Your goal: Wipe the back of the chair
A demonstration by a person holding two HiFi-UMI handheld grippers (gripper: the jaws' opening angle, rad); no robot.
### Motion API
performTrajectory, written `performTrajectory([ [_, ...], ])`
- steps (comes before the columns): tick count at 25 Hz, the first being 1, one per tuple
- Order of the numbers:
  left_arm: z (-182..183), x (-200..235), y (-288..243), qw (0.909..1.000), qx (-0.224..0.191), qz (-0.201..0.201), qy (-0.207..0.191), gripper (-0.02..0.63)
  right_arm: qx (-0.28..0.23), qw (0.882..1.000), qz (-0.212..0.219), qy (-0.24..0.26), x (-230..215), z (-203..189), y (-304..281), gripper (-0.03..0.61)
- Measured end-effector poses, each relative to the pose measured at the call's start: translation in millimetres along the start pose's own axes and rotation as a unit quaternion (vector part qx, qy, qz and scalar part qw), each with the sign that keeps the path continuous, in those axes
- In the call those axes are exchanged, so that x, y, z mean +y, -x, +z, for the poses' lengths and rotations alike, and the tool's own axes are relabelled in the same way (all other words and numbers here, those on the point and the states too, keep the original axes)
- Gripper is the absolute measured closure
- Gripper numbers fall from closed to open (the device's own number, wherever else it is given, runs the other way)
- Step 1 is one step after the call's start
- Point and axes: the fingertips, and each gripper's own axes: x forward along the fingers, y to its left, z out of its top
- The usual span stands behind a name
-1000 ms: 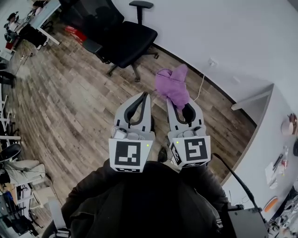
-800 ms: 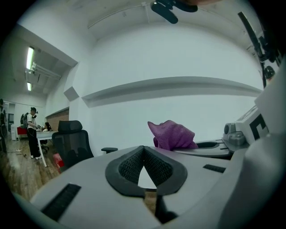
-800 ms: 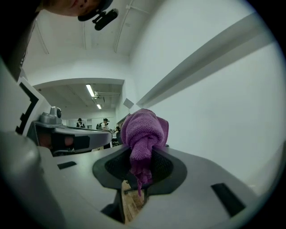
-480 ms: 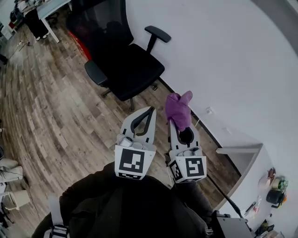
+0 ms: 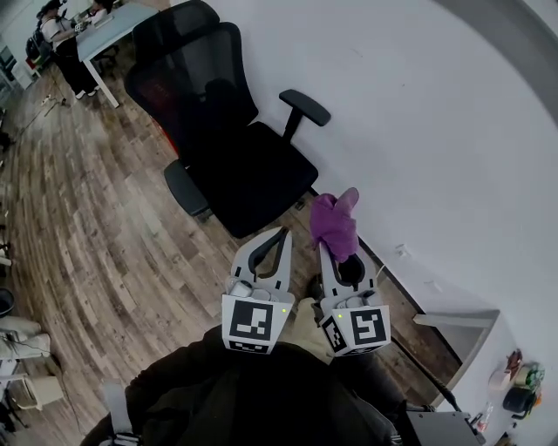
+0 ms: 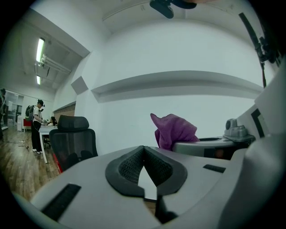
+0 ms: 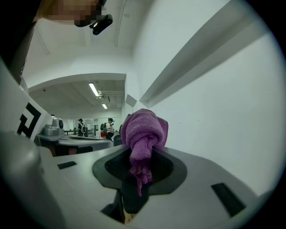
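A black mesh-backed office chair [image 5: 228,148] stands by the white wall, its back [image 5: 196,78] toward the upper left and its seat facing me. My right gripper [image 5: 335,246] is shut on a bunched purple cloth [image 5: 334,221], which sticks up from the jaws [image 7: 142,134]. My left gripper [image 5: 281,233] is shut and empty, held beside the right one, just short of the chair's seat edge. In the left gripper view, the chair [image 6: 73,143] appears at left and the cloth [image 6: 173,130] at right.
Wood-plank floor [image 5: 78,226] spreads to the left. A light desk [image 5: 109,26] with people near it stands at the far upper left, behind the chair. The white wall [image 5: 418,131] runs along the right, with a cable and socket low on it.
The view has swung toward the chair, which now sits larger and closer in front of both grippers. Both grippers stay side by side, the cloth still clamped in the right one.
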Motion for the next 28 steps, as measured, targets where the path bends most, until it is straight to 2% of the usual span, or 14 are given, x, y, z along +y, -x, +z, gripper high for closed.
performTrajectory([
  [6, -3.0, 34.9, -67.4, 0.9991, 0.009, 0.040, -0.008, 0.611, -0.013, 0.999, 0.046, -0.003, -33.4, 5.3, -77.2, 0.482],
  [11, -6.6, 66.2, -137.9, 0.9957, 0.036, 0.085, -0.004, 0.611, 0.001, 0.995, 0.101, -0.009, -68.6, 3.6, -153.8, 0.482],
  [18, 36.0, 111.8, -231.6, 0.9838, 0.033, 0.176, 0.016, 0.611, 0.022, 0.977, 0.213, -0.007, -105.9, 35.0, -258.8, 0.482],
  [23, 56.1, 152.2, -244.0, 0.9717, 0.039, 0.232, 0.015, 0.611, 0.028, 0.966, 0.256, -0.019, -102.9, 54.1, -309.8, 0.482],
  [28, 57.7, 191.7, -224.5, 0.9547, 0.043, 0.293, 0.031, 0.611, 0.041, 0.954, 0.298, -0.014, -78.0, 59.4, -346.0, 0.482],
])
